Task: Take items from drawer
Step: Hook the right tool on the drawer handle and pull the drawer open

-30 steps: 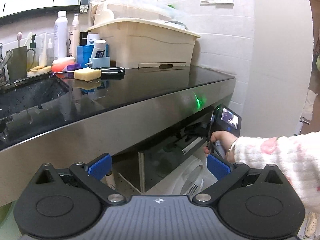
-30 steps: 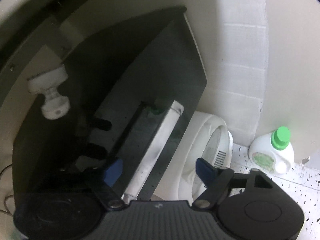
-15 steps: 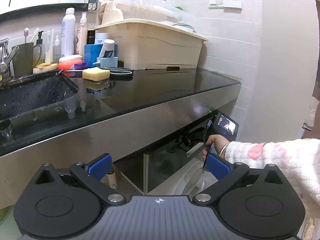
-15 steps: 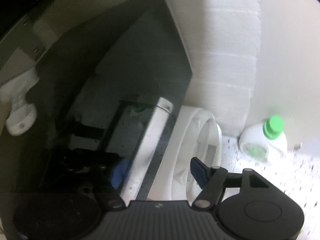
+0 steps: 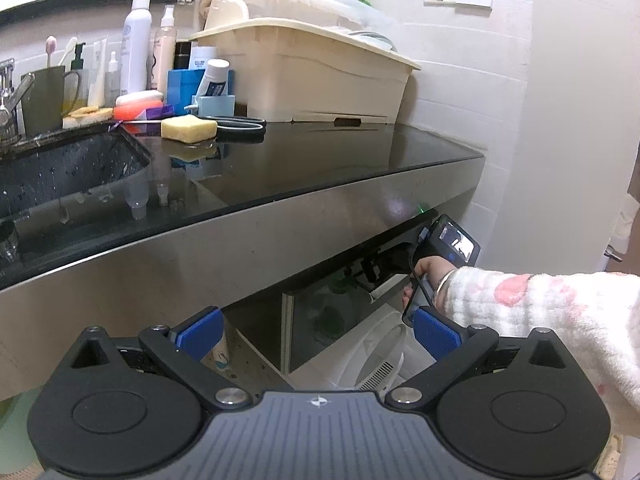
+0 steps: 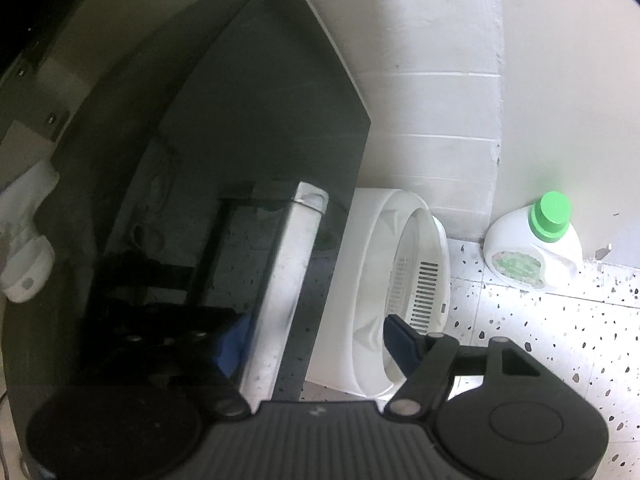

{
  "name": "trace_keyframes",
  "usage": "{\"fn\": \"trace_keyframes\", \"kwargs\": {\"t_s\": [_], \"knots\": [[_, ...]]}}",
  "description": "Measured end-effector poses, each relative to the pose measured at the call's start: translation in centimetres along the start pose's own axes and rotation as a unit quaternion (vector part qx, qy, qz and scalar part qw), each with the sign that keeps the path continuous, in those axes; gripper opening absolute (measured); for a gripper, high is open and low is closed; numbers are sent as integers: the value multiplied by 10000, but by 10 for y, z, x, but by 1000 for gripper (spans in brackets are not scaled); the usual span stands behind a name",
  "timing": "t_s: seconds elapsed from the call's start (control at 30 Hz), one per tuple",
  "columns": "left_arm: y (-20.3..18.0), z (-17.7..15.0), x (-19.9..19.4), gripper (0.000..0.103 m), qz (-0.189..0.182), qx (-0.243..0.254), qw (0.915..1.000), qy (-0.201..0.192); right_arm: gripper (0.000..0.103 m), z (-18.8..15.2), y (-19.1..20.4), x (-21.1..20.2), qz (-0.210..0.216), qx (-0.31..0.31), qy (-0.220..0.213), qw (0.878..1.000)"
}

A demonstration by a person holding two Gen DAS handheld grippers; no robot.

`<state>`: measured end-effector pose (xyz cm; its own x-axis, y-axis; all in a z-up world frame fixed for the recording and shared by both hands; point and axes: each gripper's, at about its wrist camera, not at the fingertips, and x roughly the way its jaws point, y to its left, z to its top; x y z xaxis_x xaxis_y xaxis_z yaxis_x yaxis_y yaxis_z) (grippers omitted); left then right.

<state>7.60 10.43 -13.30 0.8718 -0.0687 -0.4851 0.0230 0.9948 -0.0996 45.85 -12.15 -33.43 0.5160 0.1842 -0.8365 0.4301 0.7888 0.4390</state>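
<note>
The black counter spans the left view. Beneath its right end, the dark drawer stands pulled out beside a white basket. The right gripper straddles the drawer's silver front edge, jaws spread, pinching nothing. The left gripper hangs spread and empty.

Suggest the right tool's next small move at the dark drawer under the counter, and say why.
Probably close the right tool on the drawer's front edge, ready to pull. Its jaws stand open astride that edge, one pad seen through the dark front panel, the other outside, neither clearly pressing. No item from inside is visible yet, so the drawer seems to need opening first.
</note>
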Motion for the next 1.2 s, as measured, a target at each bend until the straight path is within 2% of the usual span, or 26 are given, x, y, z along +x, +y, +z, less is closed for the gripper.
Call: {"fn": "trace_keyframes", "kwargs": {"t_s": [0.27, 1.2], "knots": [[-3, -3, 0, 103, 83, 57, 9999, 96, 72, 3, 5, 1, -38, -429, 1, 9991], [-10, 3, -2, 103, 40, 205, 9998, 27, 73, 1, -8, -3, -27, -543, 69, 9985]]}}
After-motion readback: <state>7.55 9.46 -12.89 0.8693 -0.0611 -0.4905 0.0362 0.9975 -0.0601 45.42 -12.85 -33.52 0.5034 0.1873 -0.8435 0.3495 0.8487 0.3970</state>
